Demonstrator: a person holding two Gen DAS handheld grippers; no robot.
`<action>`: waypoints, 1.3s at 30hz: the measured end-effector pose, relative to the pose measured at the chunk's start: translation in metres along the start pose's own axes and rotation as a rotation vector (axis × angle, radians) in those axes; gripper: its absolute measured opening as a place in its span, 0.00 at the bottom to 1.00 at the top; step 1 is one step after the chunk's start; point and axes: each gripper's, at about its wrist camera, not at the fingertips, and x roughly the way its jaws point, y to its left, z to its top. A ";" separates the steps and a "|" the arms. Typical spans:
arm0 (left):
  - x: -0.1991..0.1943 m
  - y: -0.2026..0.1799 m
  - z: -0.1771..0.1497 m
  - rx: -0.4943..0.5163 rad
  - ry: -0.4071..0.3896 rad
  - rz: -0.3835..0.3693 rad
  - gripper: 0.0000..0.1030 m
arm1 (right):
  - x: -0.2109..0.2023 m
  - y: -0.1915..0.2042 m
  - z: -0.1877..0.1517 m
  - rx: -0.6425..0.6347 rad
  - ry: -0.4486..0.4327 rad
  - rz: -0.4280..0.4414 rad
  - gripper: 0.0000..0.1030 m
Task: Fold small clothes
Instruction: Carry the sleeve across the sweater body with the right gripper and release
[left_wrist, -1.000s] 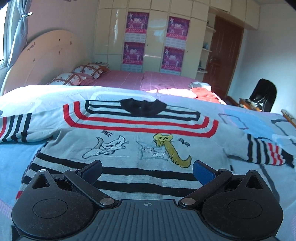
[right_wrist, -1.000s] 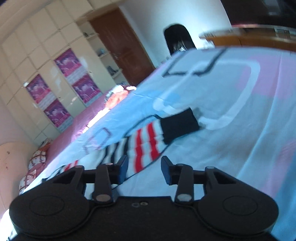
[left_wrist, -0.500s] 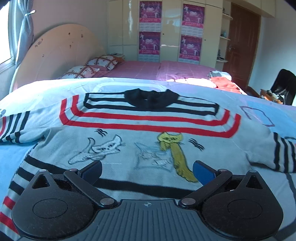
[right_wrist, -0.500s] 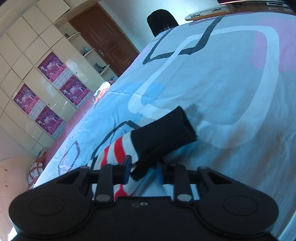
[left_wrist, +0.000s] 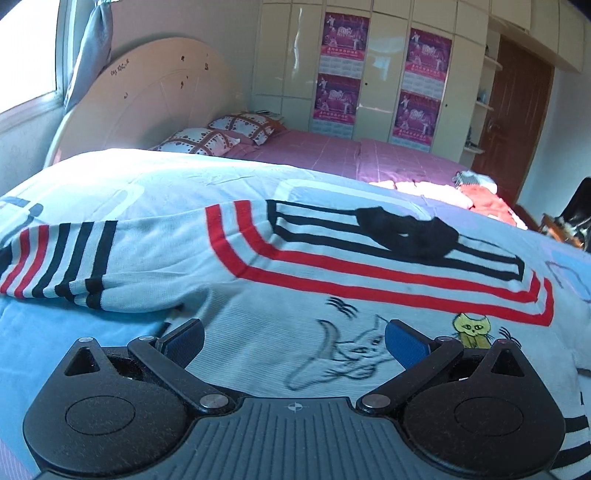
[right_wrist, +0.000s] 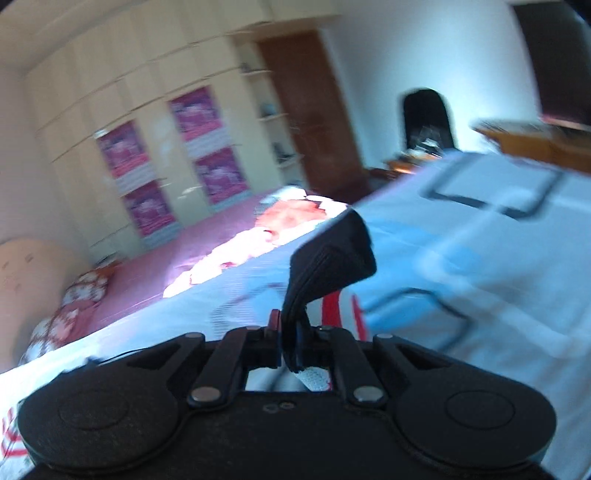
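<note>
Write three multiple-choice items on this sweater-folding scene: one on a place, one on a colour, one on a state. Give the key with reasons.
1. Where does the sweater lie?
A. on a light blue bedspread
B. on a chair
C. on the floor

2. What colour is the sleeve cuff in the right gripper?
A. yellow
B. black
C. green

3. How do the left gripper fingers stand?
A. clamped on a pillow
B. closed on the collar
C. apart, holding nothing

Key: 1 A, the bedspread shows around the sweater. 2 B, black cuff sticks up from the closing fingers. 3 C, blue pads stand wide over the cat print.
</note>
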 end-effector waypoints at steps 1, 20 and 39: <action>0.001 0.010 0.001 0.002 0.003 -0.005 1.00 | 0.000 0.024 -0.003 -0.030 0.002 0.035 0.08; 0.018 0.106 0.007 -0.021 0.042 -0.064 1.00 | 0.028 0.237 -0.135 -0.362 0.295 0.376 0.44; 0.119 -0.078 0.022 -0.090 0.202 -0.519 0.04 | -0.022 0.072 -0.077 0.019 0.190 0.185 0.42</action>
